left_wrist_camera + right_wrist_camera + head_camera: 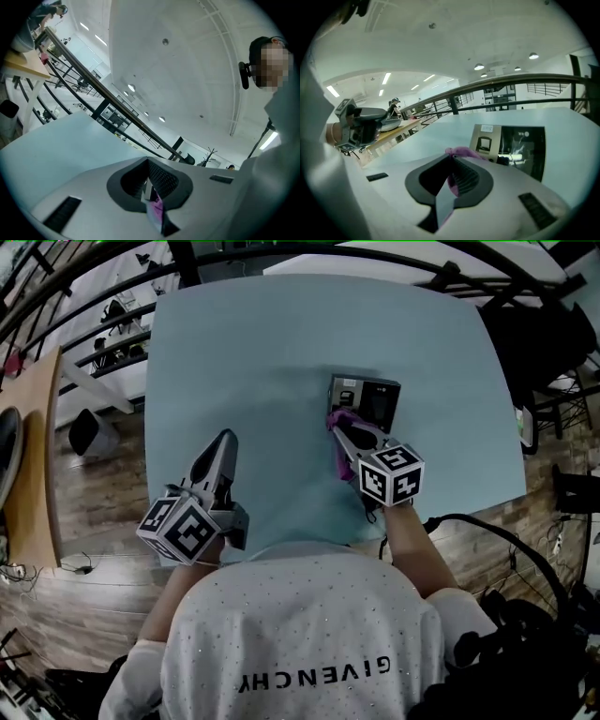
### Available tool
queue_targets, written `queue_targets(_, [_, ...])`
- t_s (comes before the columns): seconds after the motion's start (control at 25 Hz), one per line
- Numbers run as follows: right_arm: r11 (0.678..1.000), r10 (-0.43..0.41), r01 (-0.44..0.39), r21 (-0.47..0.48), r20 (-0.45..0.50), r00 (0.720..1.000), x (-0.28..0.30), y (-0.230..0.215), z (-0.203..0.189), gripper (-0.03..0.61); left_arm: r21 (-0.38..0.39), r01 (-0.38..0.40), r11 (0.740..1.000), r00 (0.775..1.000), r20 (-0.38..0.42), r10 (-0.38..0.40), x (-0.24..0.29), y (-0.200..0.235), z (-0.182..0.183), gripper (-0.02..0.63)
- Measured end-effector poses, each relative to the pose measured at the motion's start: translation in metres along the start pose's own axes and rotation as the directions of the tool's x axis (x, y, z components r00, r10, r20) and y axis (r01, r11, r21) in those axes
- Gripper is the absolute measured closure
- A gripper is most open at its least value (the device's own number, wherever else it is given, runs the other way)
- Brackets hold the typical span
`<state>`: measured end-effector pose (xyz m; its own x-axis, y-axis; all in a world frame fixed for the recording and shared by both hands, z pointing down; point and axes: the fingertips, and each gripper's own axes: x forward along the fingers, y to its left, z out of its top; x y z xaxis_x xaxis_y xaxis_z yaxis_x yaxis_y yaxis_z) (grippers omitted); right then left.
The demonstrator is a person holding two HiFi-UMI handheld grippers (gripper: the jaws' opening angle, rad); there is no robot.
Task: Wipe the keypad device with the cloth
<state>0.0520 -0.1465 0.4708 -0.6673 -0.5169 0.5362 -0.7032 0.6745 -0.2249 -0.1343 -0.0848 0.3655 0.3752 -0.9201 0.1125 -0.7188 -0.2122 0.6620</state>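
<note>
The keypad device (367,401) is a dark flat box with a small screen; it lies right of centre on the pale blue table (244,362). In the right gripper view the keypad device (511,145) lies just ahead of the jaws. My right gripper (342,430) is shut on a purple cloth (337,420), which it holds at the device's near left corner. The cloth (461,152) bunches at the tips of the right gripper (451,180). My left gripper (225,439) is shut and hovers over bare table to the left, tilted upward. A thin purplish sliver shows at the seam of the left gripper (149,187).
A wooden table (33,456) and a black bin (89,432) stand on the floor to the left. Black cables (506,540) and dark chairs (553,343) crowd the right side. A dark railing (511,82) runs beyond the table's far edge.
</note>
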Motion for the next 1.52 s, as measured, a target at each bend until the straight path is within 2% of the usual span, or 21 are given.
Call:
queue_targets(0.24, [0.992,-0.049,0.054,0.117,-0.046,0.998,0.013,-0.016,-0.015,0.56,-0.007,-0.049,0.999,0.998,0.026,0.05,-0.021,0.016,0.007,0.623])
queue_targets(0.6, [0.979,-0.133,0.138,0.153,-0.038,0.99,-0.008,-0.049,-0.027,0.558,-0.003,-0.031,1.0,1.0,-0.002,0.031,-0.009,0.006,-0.001,0.623])
queue_targets(0.88, [0.934,-0.241,0.238,0.265,-0.024,0.97,-0.038,-0.09,-0.043,0.559,0.011,0.002,1.0,1.0,-0.027,-0.002,0.002,-0.005,-0.007,0.623])
queue_targets(1.28, [0.882,-0.345,0.336,0.331,-0.031,0.938,-0.063,-0.121,-0.058,0.558,0.021,0.004,1.0,0.999,-0.039,-0.004,0.002,-0.008,-0.01,0.623])
queue_targets(1.36, [0.892,-0.341,0.331,0.307,-0.023,0.94,-0.063,-0.116,-0.056,0.558,0.02,0.004,1.0,0.999,-0.039,-0.003,0.002,-0.007,-0.011,0.623])
queue_targets(1.52, [0.971,-0.216,0.218,0.096,-0.033,0.976,-0.038,-0.062,-0.05,0.558,0.013,0.011,1.0,0.999,-0.042,-0.01,0.001,-0.006,-0.013,0.623])
